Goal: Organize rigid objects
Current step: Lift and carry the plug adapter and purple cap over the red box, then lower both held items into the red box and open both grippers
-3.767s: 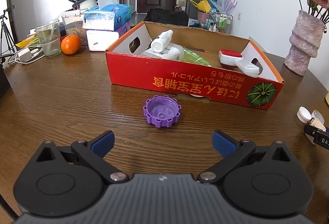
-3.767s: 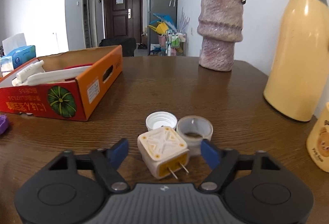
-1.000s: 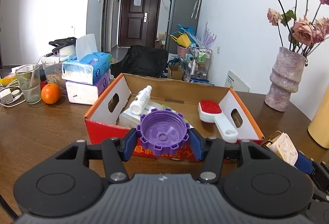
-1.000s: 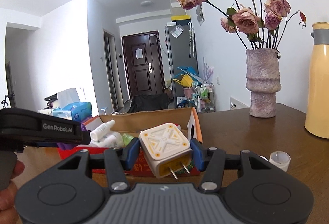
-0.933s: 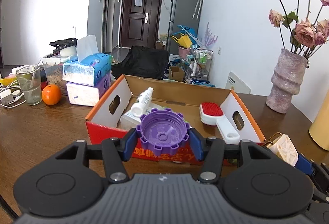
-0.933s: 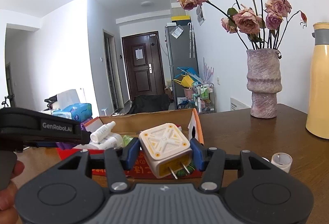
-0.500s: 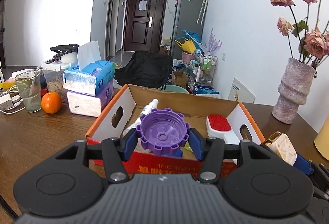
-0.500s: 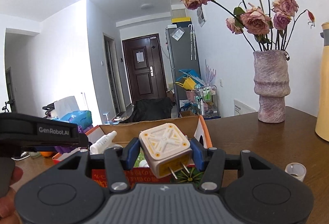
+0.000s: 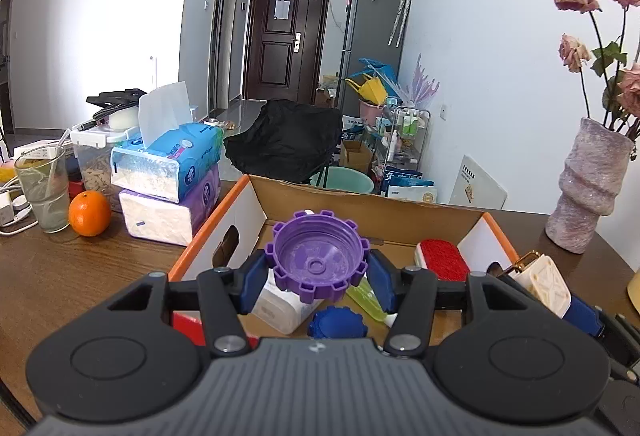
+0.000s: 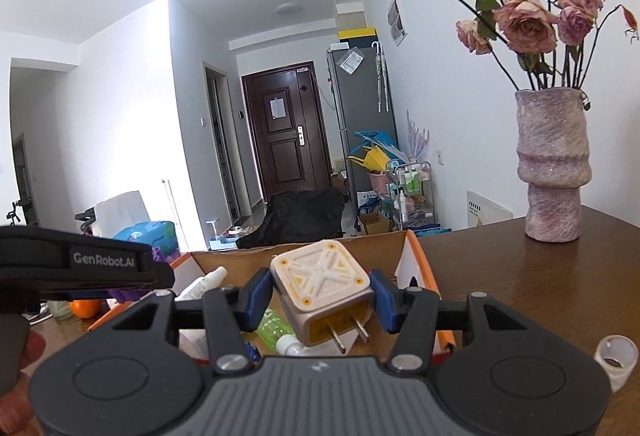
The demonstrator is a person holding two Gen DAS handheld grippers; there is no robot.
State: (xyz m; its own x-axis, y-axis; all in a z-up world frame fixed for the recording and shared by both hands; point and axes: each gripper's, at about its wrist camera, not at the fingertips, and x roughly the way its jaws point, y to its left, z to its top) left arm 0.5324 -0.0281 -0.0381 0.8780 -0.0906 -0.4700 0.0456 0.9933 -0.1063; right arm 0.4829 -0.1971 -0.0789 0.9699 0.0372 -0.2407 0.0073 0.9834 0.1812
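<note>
Left gripper [image 9: 316, 276]: clamped on purple cap [image 9: 318, 260], above box [image 9: 404, 209] interior.
Right gripper [image 10: 320, 300]: clamped on plug adapter [image 10: 324, 290], over box's right end.

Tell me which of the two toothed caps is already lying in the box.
The dark blue toothed cap, lying inside the cardboard box; the purple toothed cap is clamped in the left gripper above it.

A vase [image 9: 587, 187] of dried roses [image 10: 524, 19] stands at three o'clock. At nine o'clock, stacked tissue packs [image 9: 170, 179] sit beside an orange [image 9: 89, 213] and a glass [image 9: 42, 191].
</note>
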